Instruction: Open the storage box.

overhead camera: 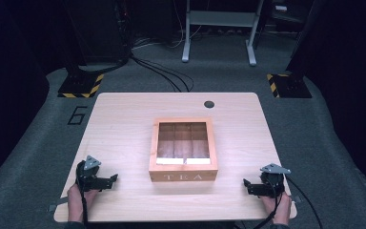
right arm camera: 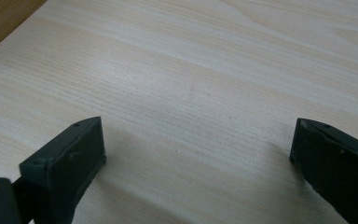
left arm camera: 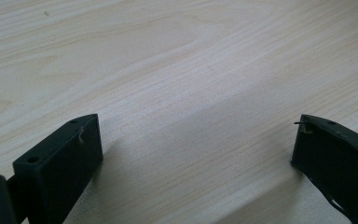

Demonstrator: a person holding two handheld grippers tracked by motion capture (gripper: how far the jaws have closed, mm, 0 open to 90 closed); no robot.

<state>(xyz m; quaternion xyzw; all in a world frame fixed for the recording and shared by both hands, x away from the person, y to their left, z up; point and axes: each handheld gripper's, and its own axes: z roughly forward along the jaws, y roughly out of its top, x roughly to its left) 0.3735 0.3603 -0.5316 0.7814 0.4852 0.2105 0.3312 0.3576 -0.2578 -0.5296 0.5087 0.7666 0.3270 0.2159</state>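
Observation:
A wooden tea box (overhead camera: 183, 150) with a glass lid and the word TEA on its front stands in the middle of the light wooden table (overhead camera: 124, 124). My left gripper (overhead camera: 109, 180) rests near the table's front left, held by a hand, and points toward the box. Its jaws stand wide apart over bare wood in the left gripper view, with the gripper (left arm camera: 196, 140) holding nothing. My right gripper (overhead camera: 247, 185) lies near the front right, also held by a hand. It is open (right arm camera: 198, 140) with only table wood between its fingers.
A dark round hole (overhead camera: 209, 104) sits near the table's far edge. Grey carpet surrounds the table, with cables, a metal stand (overhead camera: 219, 28) and two yellow-black striped bases (overhead camera: 81, 86) beyond it. A sliver of the tea box (right arm camera: 0, 18) shows at the upper left of the right gripper view.

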